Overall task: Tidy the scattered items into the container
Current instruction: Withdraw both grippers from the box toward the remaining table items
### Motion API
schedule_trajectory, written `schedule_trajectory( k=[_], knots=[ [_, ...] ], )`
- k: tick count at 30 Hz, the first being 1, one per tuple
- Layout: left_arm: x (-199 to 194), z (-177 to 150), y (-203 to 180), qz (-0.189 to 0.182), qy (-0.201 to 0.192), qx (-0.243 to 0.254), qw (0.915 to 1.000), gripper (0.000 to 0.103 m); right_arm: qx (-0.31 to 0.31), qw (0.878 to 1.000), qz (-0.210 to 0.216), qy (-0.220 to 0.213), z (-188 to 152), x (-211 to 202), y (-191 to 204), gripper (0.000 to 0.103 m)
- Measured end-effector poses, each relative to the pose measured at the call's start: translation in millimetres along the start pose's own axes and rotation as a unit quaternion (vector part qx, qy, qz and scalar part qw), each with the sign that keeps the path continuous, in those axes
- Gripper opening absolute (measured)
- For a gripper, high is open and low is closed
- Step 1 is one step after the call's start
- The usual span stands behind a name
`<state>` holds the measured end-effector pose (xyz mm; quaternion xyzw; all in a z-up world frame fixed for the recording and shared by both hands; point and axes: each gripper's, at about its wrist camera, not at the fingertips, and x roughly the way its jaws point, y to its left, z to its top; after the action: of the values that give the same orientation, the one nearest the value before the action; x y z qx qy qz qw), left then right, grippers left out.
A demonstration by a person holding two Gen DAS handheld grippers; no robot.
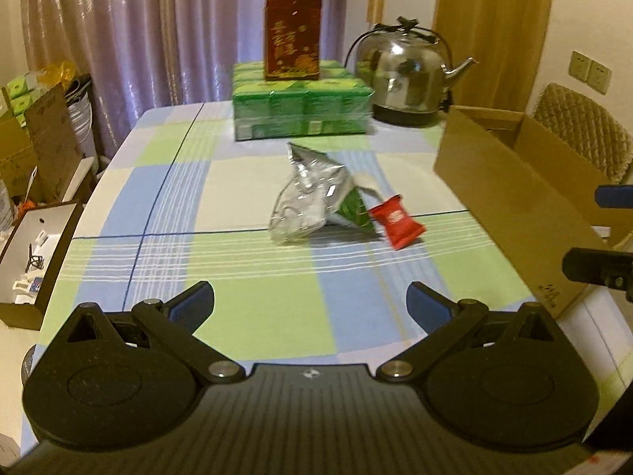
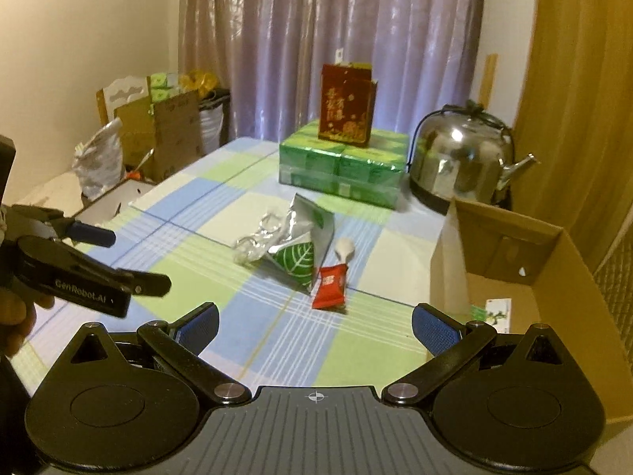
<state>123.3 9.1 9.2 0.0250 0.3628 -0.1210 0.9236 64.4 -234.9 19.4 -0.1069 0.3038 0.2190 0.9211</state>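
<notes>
A crumpled silver foil bag with a green leaf print lies mid-table. Against its right side lies a small red packet, and a small white piece lies just behind the packet. An open cardboard box stands at the table's right, with a small printed item inside. My left gripper hovers open over the near tablecloth, short of the bag. My right gripper is open beside the box, with nothing in it.
A steel kettle and a wrapped stack of green packs topped by a red box stand at the table's far end. Open cartons and clutter sit on the floor to the left. A curtain hangs behind.
</notes>
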Motion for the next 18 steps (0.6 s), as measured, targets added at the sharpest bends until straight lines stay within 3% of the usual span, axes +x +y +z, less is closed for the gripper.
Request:
schedule_trajectory(
  k=[12,18],
  knots=[
    [67.6,7.3,45.2,-0.029,0.020,-0.031,0.9989,0.101,-0.010,0.999,-0.011,0.045,-4.1,74.8,1.3,0.100],
    [102.6,19.8,53.0,-0.047,0.017,-0.037,0.9981,0.101,-0.023,0.998,-0.027,0.060,2.1,117.0,-8.7,0.085]
  ],
)
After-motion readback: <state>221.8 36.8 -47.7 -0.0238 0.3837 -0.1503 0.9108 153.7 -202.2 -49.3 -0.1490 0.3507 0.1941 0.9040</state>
